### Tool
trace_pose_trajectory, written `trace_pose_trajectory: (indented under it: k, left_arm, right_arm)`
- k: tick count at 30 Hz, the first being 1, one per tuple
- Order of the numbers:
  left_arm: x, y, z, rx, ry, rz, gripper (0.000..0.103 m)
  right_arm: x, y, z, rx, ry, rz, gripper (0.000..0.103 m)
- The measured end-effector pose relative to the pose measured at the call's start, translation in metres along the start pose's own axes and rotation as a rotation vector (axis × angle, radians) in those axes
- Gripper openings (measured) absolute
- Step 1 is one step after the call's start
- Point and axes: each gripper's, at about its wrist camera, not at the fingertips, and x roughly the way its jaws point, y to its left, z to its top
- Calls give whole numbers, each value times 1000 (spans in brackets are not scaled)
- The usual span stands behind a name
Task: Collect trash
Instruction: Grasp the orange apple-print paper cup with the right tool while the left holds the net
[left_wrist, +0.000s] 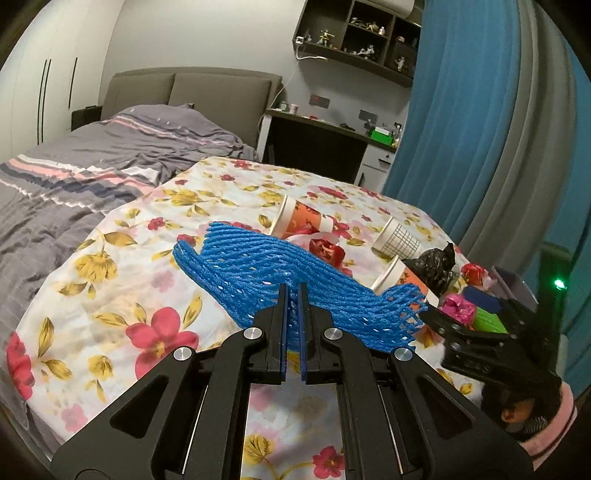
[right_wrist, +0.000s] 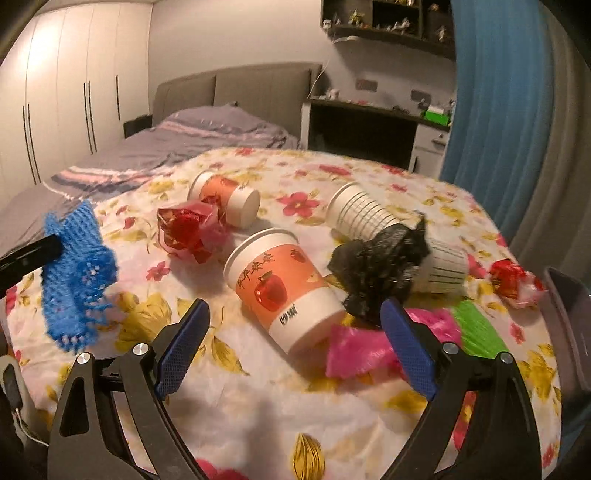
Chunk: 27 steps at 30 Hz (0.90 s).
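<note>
My left gripper (left_wrist: 293, 291) is shut on a blue foam net (left_wrist: 266, 269) and holds it above the floral tablecloth (left_wrist: 110, 266); the net also shows at the left of the right wrist view (right_wrist: 75, 273). My right gripper (right_wrist: 295, 314) is open and empty, just in front of an orange paper cup (right_wrist: 284, 284) lying on its side. Around it lie a crumpled black bag (right_wrist: 380, 262), a pink wrapper (right_wrist: 354, 350), a green piece (right_wrist: 476, 325), a red wrapper (right_wrist: 184, 229), a second orange cup (right_wrist: 229, 195) and a white lined cup (right_wrist: 358, 210).
A grey bin (right_wrist: 569, 325) stands at the table's right edge, with a red-white wrapper (right_wrist: 513, 280) beside it. A bed (left_wrist: 92, 155) lies behind the table on the left, a desk (left_wrist: 332, 136) behind it, and a blue curtain (left_wrist: 461, 129) on the right.
</note>
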Motion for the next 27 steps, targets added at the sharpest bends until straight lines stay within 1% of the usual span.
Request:
trace_pose_trajectory:
  k: [2,7,9,12,22,24,27]
  left_arm:
    - [0,1,0,-3,0,-1,4]
    - [6,6,2,-17,9,-12,4]
    - [8,7,1,-20,15,-16,4]
    - [12,6,0,-21,22,-20,4]
    - [22,4,-3,-23,47,-27,4]
    - [23,4,-3,-22,49,-27,4]
    - [23,3,-3,-22,51,-28,4]
  right_arm:
    - [7,2,3,-10,18,18,85]
    - [24,2,5,-33,66,47,83]
    - [29,2,4,-44,86,53,81]
    - [33,1,4,-53,94,52,79]
    - [52,-2,5,-70,133,66,78]
    - [54,-4,6,-64,136,79,71]
    - [55,-5,7,-61,139,87,69]
